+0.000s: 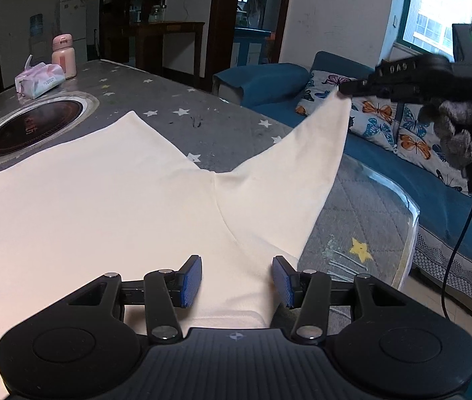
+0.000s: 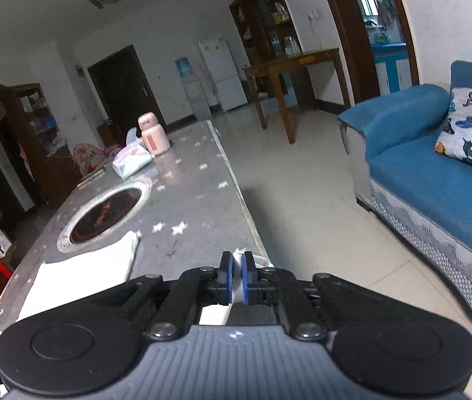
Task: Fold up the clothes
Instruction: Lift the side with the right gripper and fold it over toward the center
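Observation:
A cream garment lies spread on the grey star-patterned table. My left gripper is open just above its near part, blue pads on either side of a fold. My right gripper shows at the upper right of the left wrist view, shut on the tip of a sleeve, holding it up and out past the table's right edge. In the right wrist view the right gripper is shut on a strip of cream cloth, and another part of the garment lies on the table below.
A round inset burner sits in the table beyond the garment. A tissue pack and a pink bottle stand at the far end. A blue sofa with butterfly cushions runs along the right. A black cable hangs from the right gripper.

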The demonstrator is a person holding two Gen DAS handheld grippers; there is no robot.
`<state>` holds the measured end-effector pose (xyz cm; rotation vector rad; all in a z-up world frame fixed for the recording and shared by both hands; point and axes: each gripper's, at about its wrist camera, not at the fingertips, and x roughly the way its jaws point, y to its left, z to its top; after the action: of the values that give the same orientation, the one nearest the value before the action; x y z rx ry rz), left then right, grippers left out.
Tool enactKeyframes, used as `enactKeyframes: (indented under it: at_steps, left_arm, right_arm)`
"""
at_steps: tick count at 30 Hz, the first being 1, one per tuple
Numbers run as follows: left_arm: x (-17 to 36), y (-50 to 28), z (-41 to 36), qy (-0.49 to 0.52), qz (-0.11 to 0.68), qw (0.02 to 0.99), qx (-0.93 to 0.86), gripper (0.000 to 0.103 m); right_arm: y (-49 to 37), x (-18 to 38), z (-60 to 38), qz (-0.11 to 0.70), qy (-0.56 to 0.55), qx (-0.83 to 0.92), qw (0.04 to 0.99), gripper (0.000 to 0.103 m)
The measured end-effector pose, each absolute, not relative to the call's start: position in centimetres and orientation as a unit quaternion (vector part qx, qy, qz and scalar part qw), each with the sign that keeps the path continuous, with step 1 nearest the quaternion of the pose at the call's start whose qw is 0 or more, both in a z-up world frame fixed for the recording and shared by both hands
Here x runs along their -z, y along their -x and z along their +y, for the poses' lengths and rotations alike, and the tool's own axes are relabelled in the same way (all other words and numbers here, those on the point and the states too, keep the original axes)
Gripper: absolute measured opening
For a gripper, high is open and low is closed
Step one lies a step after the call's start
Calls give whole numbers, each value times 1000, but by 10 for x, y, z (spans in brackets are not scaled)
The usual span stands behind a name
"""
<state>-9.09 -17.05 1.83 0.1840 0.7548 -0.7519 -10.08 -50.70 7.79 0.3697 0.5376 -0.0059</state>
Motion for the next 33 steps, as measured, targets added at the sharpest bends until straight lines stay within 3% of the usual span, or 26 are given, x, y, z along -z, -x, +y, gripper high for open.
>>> enactKeyframes:
  at_steps: [8, 15, 26, 33]
  left_arm:
    - [-24, 94, -162, -80, 349, 864, 355, 52]
    - [-44, 97, -105, -47, 321, 896, 303, 56]
    - [-36, 107, -24, 11, 342, 918, 203, 56]
    - [-33, 109, -17, 18, 347, 916, 199, 56]
  right_arm:
    - [100, -132, -468, 222, -159, -84, 958, 4]
    - [83, -168, -383, 215, -101, -227, 944, 4]
    - [46, -122, -233, 306, -27, -396, 865, 5]
    - [54, -109, -222, 330, -20, -408, 851, 11]
